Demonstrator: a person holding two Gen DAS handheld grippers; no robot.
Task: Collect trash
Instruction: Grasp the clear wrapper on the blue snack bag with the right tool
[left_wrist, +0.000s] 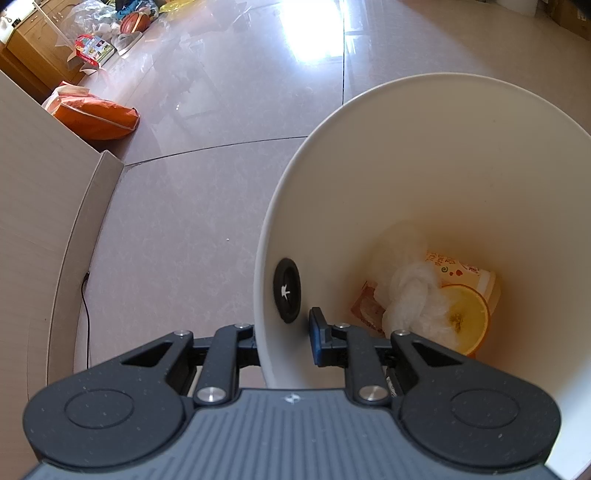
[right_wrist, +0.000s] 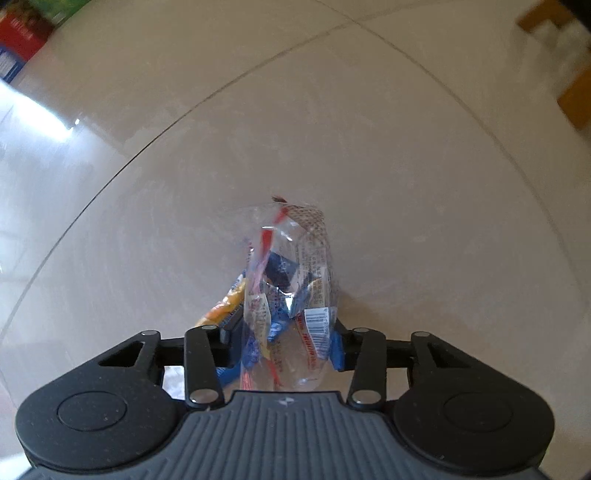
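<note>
Done: white bin holds tissue, wrapper, orange slice | Left claw clamped on bin wall | Right claw closed around clear candy wrapper on floor, apart from bin | Left: lift, drop wrapper into bin.

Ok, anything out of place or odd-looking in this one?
Yes: a clear plastic wrapper lies on the floor tiles, between the right gripper fingers. The left gripper clamps the white bin wall; inside are crumpled plastic and an orange slice, as expected.
</note>
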